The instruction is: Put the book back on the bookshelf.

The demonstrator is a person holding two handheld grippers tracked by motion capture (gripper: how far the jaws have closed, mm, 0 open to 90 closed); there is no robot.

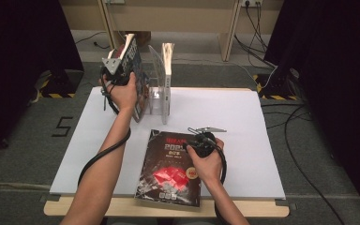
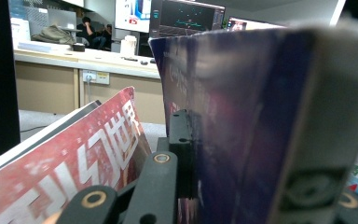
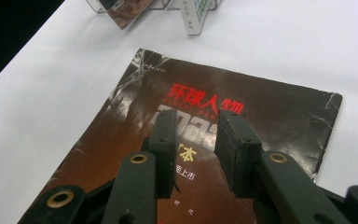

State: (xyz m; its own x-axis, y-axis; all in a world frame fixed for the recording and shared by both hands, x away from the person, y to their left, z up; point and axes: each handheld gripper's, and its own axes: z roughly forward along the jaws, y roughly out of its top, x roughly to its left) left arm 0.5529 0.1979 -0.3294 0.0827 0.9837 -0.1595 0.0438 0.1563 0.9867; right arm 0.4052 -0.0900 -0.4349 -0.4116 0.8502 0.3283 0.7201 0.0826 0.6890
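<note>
The left gripper [image 1: 122,70], clamped on an upright magazine [image 1: 136,79], holds it just left of the clear rack [image 1: 161,93] at the table's far edge, probably bound for a slot, spine vertical, while the half-open right gripper [image 1: 201,140] rests empty over the flat magazine [image 1: 168,171].

A white sheet [image 1: 243,122] covers a pale wooden table [image 1: 168,208] standing on grey carpet [image 1: 23,154], where a taped 5 [image 1: 62,126] marks the floor. Black curtains [image 1: 18,42] hang at both sides. Beyond, light wooden furniture legs [image 1: 227,28] rise and cables [image 1: 255,33] trail. The left gripper view shows a beige counter [image 2: 74,60] and monitors [image 2: 186,18].
</note>
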